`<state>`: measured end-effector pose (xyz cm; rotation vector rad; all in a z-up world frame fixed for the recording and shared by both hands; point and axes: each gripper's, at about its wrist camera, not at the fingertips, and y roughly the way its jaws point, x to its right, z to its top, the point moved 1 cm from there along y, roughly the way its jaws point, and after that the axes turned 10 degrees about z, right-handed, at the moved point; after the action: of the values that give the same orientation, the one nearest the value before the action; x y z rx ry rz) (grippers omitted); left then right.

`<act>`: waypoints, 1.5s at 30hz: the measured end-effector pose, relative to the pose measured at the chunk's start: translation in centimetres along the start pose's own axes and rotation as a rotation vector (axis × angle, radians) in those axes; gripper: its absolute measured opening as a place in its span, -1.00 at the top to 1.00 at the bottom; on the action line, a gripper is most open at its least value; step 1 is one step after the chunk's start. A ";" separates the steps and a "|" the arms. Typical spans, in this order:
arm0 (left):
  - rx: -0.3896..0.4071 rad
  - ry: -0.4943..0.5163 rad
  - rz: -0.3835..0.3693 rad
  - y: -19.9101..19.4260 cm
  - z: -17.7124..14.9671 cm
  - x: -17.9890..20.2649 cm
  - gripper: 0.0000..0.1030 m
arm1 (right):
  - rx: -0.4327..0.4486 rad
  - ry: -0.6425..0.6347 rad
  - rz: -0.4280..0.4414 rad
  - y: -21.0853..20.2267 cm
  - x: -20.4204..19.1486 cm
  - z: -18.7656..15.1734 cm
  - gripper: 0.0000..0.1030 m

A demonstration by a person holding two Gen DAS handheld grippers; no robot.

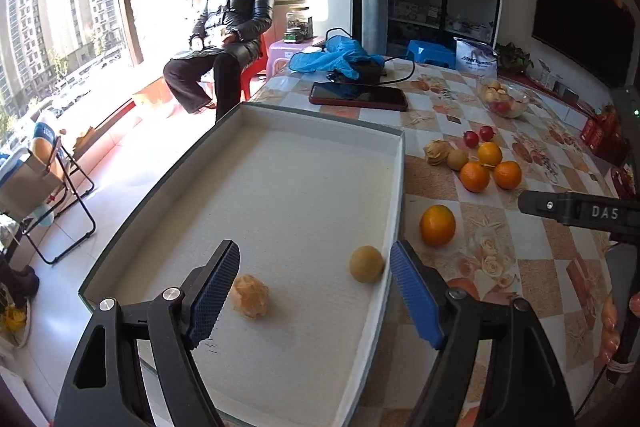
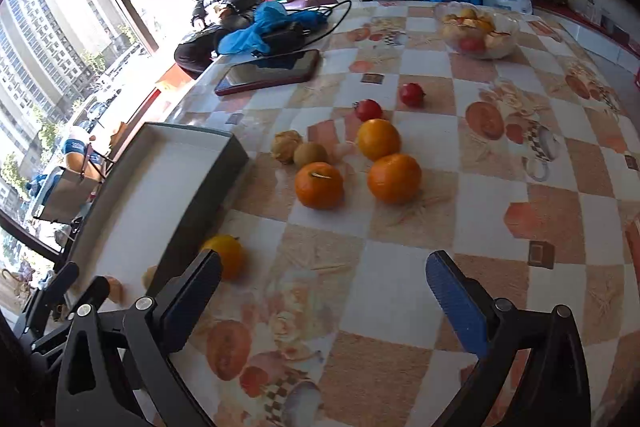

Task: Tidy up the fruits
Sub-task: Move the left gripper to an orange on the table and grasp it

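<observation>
Fruits are split btwn tray and table: a wrinkled pale one [image 1: 249,295] and a smooth yellow-green one [image 1: 366,263] lie in the shallow white-lined tray [image 1: 224,211], w/ one orange [image 1: 437,225] on the checked tablecloth just outside its right wall. Further back sits a cluster of three oranges [image 2: 394,178], two small red fruits [image 2: 411,94], a brownish round one [image 2: 310,154] and a papery husk [image 2: 286,145], plus a glass bowl [image 2: 478,29] of more fruit near a phone [image 2: 269,71]. Left gripper [image 1: 314,287] hangs over the tray, jaws spread, nothing btwn them; right gripper [image 2: 323,301] is over bare cloth, jaws wide apart and empty.
</observation>
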<state>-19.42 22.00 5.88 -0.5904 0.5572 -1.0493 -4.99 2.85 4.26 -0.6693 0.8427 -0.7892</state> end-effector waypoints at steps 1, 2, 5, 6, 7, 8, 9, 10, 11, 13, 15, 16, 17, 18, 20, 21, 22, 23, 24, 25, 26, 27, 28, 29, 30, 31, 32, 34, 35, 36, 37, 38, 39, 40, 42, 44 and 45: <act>0.005 0.029 -0.038 -0.5 -0.1 1.2 -0.57 | -0.007 0.008 -0.047 -0.2 1.5 -0.5 -1.00; 0.003 0.059 -0.081 -0.8 -0.2 2.5 -0.58 | -0.011 0.009 -0.094 -0.5 2.8 -1.0 -1.00; -0.042 0.133 -0.150 -1.0 -1.1 6.8 -0.60 | -0.009 -0.026 -0.241 -1.1 5.5 -2.8 -1.00; -0.059 0.147 -0.136 -0.7 -1.6 8.0 -0.60 | -0.006 -0.040 -0.280 -1.4 6.2 -3.4 -1.00; -0.074 0.158 -0.117 -0.2 -1.9 9.1 -0.60 | -0.008 -0.047 -0.304 -1.5 6.9 -3.9 -1.00; -0.091 0.168 -0.103 0.4 -2.2 10.0 -0.60 | -0.010 -0.040 -0.310 -1.7 7.9 -4.4 -1.00; -0.111 0.173 -0.097 1.0 -2.5 10.7 -0.60 | 0.000 -0.018 -0.276 -2.0 8.8 -4.8 -1.00; -0.128 0.170 -0.094 1.6 -2.8 11.2 -0.60 | 0.023 -0.003 -0.256 -2.5 9.4 -5.1 -1.00; -0.141 0.165 -0.089 2.2 -2.9 11.5 -0.60 | 0.031 0.009 -0.266 -2.7 9.8 -5.3 -1.00; -0.158 0.156 -0.062 3.2 -2.8 11.9 -0.60 | 0.054 0.012 -0.274 -2.9 10.0 -5.5 -1.00; -0.152 0.133 -0.039 3.9 -2.0 11.9 -0.60 | 0.052 0.004 -0.288 -2.7 9.7 -5.4 -1.00; -0.151 0.123 -0.030 4.1 -1.6 11.8 -0.60 | 0.053 0.005 -0.288 -2.8 9.5 -5.5 -1.00; -0.148 0.113 -0.024 4.4 -1.1 11.7 -0.60 | 0.053 0.004 -0.286 -2.8 9.5 -5.5 -1.00; -0.142 0.100 -0.015 4.7 -0.6 11.7 -0.60 | 0.054 0.004 -0.284 -2.8 9.6 -5.5 -1.00; -0.142 0.076 0.003 5.5 0.3 11.5 -0.60 | 0.055 0.003 -0.283 -2.8 9.6 -5.6 -1.00; -0.146 0.065 0.006 6.0 0.7 11.5 -0.60 | 0.056 0.003 -0.283 -2.8 9.6 -5.6 -1.00; -0.153 0.057 0.003 6.4 1.0 11.5 -0.60 | 0.055 0.003 -0.283 -2.8 9.6 -5.6 -1.00; -0.159 0.051 0.000 6.9 1.3 11.6 -0.60 | 0.055 0.004 -0.283 -2.8 9.6 -5.6 -1.00; -0.165 0.049 0.000 7.3 1.6 11.8 -0.60 | 0.056 0.004 -0.281 -2.8 9.6 -5.6 -1.00; -0.172 0.048 0.006 7.7 1.8 12.0 -0.60 | 0.055 0.004 -0.282 -2.8 9.6 -5.6 -1.00; -0.175 0.049 0.007 8.1 2.0 12.2 -0.60 | 0.056 0.003 -0.282 -2.8 9.6 -5.6 -1.00; -0.179 0.051 0.007 8.4 2.1 12.4 -0.60 | 0.056 0.003 -0.283 -2.8 9.6 -5.6 -1.00; -0.172 0.050 0.015 8.6 2.2 12.6 -0.60 | 0.056 0.003 -0.283 -2.8 9.6 -5.6 -1.00; -0.166 0.050 0.019 8.7 2.3 12.7 -0.59 | 0.056 0.003 -0.283 -2.8 9.6 -5.6 -1.00; -0.168 0.049 0.015 8.8 2.4 12.8 -0.58 | 0.056 0.003 -0.282 -2.8 9.6 -5.6 -1.00; -0.170 0.044 0.007 8.8 2.4 12.8 -0.52 | 0.056 0.003 -0.283 -2.8 9.6 -5.6 -1.00; -0.168 0.043 0.004 8.8 2.4 12.9 -0.49 | 0.056 0.003 -0.283 -2.8 9.6 -5.6 -1.00; -0.157 0.054 0.006 8.7 2.4 13.0 -0.45 | 0.056 0.003 -0.283 -2.8 9.7 -5.6 -1.00; -0.153 0.059 0.005 8.7 2.4 13.1 -0.45 | 0.056 0.003 -0.283 -2.8 9.7 -5.6 -1.00; -0.151 0.060 0.004 8.7 2.4 13.0 -0.44 | 0.057 0.004 -0.282 -2.8 9.7 -5.6 -1.00; -0.149 0.060 0.003 8.8 2.4 13.0 -0.42 | 0.056 0.003 -0.283 -2.8 9.7 -5.6 -1.00; -0.146 0.060 0.005 8.8 2.5 13.0 -0.37 | 0.056 0.003 -0.283 -2.8 9.7 -5.6 -1.00; -0.143 0.060 0.008 8.9 2.6 12.9 -0.27 | 0.056 0.003 -0.284 -2.8 9.6 -5.6 -1.00; -0.138 0.063 0.014 8.9 2.6 12.9 -0.17 | 0.056 0.003 -0.283 -2.8 9.6 -5.6 -1.00; -0.148 0.050 -0.026 9.0 2.7 12.6 0.26 | 0.055 0.003 -0.284 -2.8 9.6 -5.6 -1.00; -0.152 0.042 -0.037 9.0 2.7 12.5 0.26 | 0.048 0.003 -0.284 -2.7 9.6 -5.5 -1.00; -0.148 0.051 -0.030 8.9 2.7 12.7 0.25 | 0.038 0.004 -0.278 -2.7 9.6 -5.3 -1.00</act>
<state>-7.04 14.34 -0.06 -0.7049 0.6764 -1.0600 -6.23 -7.46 -0.01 -0.7614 0.7448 -1.0543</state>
